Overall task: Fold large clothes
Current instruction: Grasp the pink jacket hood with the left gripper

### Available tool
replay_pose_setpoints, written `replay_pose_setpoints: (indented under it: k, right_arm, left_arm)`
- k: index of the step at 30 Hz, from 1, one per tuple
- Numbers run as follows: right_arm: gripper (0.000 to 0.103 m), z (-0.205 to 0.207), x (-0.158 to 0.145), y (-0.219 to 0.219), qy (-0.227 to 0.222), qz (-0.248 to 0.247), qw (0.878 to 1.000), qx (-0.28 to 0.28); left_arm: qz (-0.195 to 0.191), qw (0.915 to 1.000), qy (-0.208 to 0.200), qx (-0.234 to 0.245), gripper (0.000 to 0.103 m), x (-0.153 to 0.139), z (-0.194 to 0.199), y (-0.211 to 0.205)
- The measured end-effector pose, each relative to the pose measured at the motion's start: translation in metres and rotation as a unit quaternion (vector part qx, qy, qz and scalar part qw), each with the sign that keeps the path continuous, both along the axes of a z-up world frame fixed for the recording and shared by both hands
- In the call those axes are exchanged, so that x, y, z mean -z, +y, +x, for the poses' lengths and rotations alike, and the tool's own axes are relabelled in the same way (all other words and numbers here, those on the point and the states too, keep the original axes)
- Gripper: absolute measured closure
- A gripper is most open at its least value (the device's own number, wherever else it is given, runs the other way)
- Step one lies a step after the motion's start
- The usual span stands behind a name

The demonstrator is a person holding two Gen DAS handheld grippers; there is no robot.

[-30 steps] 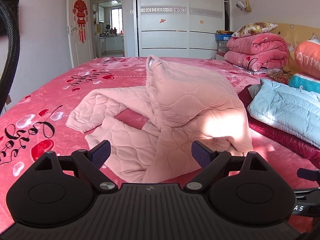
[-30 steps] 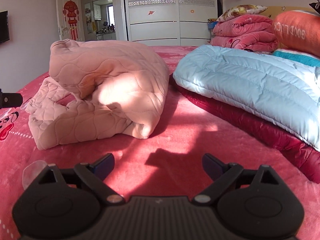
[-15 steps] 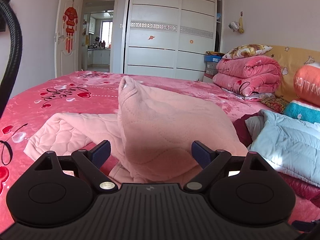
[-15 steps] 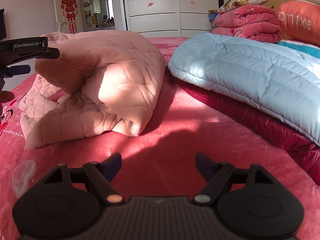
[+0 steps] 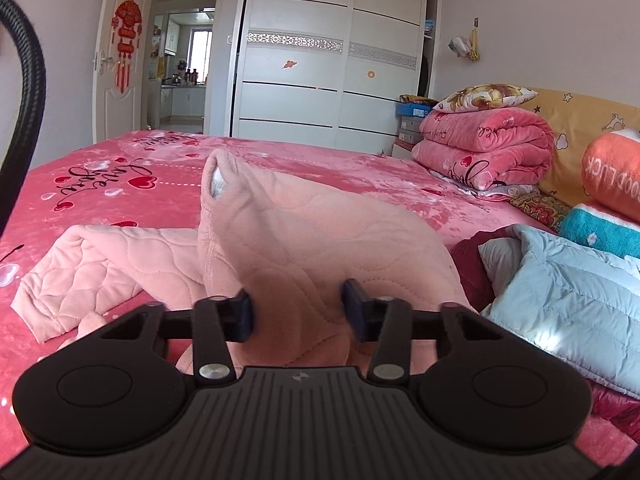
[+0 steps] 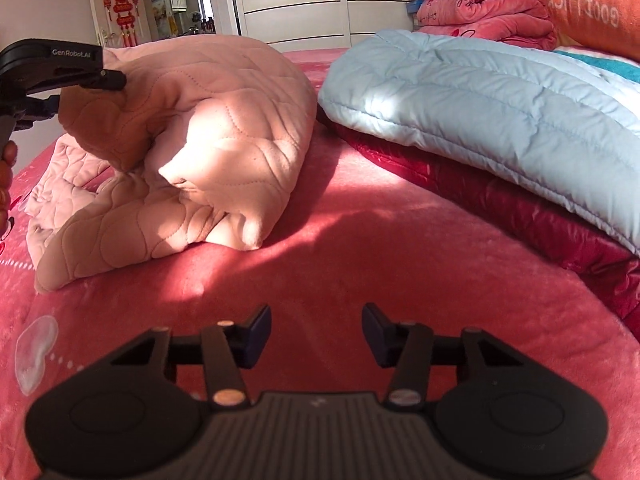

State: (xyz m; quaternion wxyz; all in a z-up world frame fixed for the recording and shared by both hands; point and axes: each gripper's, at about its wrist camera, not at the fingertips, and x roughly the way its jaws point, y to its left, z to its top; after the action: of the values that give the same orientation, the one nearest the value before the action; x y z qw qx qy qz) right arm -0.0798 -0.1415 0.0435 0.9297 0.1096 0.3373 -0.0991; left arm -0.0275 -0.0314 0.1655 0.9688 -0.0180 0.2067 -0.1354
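Observation:
A pink quilted garment [image 5: 312,240] lies crumpled in a hump on the red bedspread [image 5: 120,184], with one sleeve spread flat to the left. My left gripper [image 5: 298,314] is closing on a raised fold of it, and the fabric fills the gap between both pads. In the right wrist view the same garment [image 6: 224,92] sits at the left, with a left gripper finger [image 6: 108,79] against its top. My right gripper [image 6: 316,336] hovers low over bare bedspread [image 6: 360,260] in front of the garment, its jaws closing with nothing between them.
A light blue padded jacket [image 6: 480,92] lies on a dark red one [image 6: 520,208] to the right of the garment. Folded pink blankets [image 5: 480,148] and an orange pillow [image 5: 612,176] are stacked at the headboard. A white wardrobe [image 5: 332,60] stands behind the bed.
My left gripper moved in to the garment's hump and its jaws narrowed onto a fold. The right gripper's jaws narrowed too, and it crept slightly closer to the garment.

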Motion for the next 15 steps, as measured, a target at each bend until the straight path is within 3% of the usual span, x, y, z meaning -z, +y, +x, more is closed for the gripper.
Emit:
replay_pose_setpoints:
  k: [2, 4, 8, 15]
  right_arm:
    - [0.057, -0.003, -0.001, -0.003, -0.005, 0.004, 1.000, 0.005]
    - [0.059, -0.004, -0.003, -0.007, -0.009, 0.013, 1.000, 0.010]
    - [0.062, -0.006, -0.006, -0.010, -0.019, 0.025, 0.999, 0.014]
    - [0.065, -0.018, -0.013, -0.014, -0.042, 0.017, 0.999, 0.018]
  left_arm:
    - [-0.008, 1.0000, 0.004, 0.001, 0.081, -0.004, -0.009, 0.002]
    - [-0.013, 0.9999, 0.002, 0.005, 0.086, -0.009, -0.020, 0.003]
    - [-0.009, 0.9996, -0.017, 0.022, 0.093, -0.024, -0.057, 0.001]
    - [-0.010, 0.9952, -0.031, 0.092, 0.093, -0.043, -0.132, -0.001]
